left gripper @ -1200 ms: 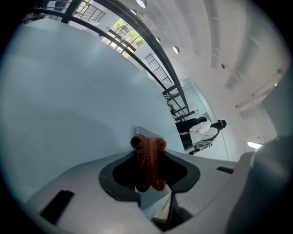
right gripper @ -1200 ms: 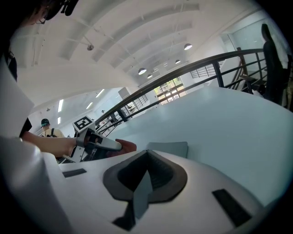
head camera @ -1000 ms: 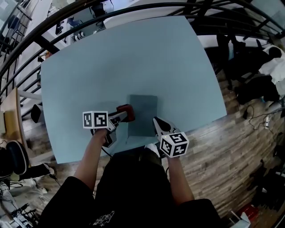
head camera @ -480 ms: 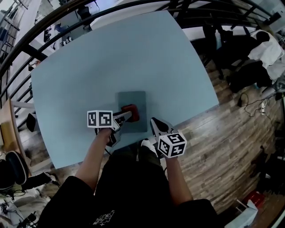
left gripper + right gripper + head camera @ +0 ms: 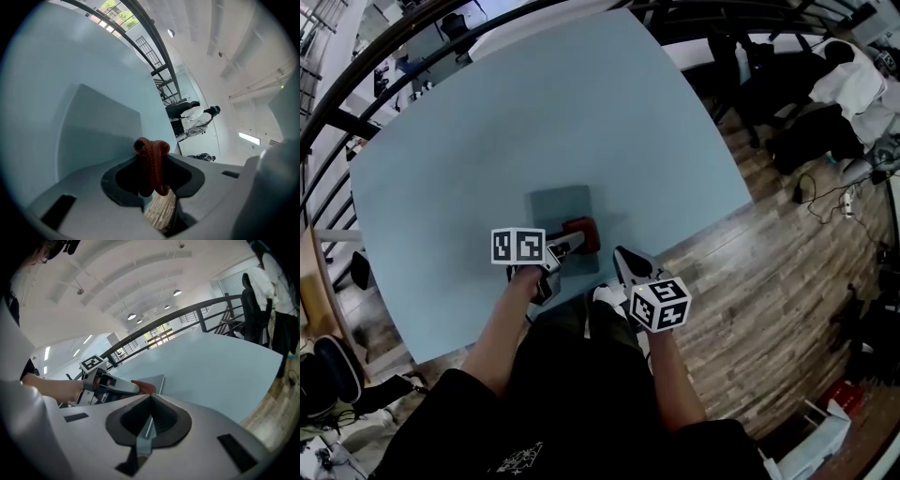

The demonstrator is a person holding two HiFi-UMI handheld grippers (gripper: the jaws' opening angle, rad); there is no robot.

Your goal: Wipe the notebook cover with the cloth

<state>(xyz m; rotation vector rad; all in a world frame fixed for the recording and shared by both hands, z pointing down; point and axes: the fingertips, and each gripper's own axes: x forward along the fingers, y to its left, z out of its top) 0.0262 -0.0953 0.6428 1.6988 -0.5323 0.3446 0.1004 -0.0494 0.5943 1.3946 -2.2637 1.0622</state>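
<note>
**Cloth pinched over the notebook**

Nearest the person, the right gripper (image 5: 624, 262) hangs at the table's near edge, its jaws pressed together on nothing. The left gripper (image 5: 571, 243) pinches a bunched red cloth (image 5: 581, 231) over the near right part of the grey notebook (image 5: 551, 208). The notebook lies flat on the blue table (image 5: 534, 103).

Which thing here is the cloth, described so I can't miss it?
On the pale blue table, find the grey-blue notebook lying near the person's edge. The cloth sits at the notebook's right edge, pinched in the left gripper. It is a small bunched dark-red wad, the only red thing on the table.
</note>
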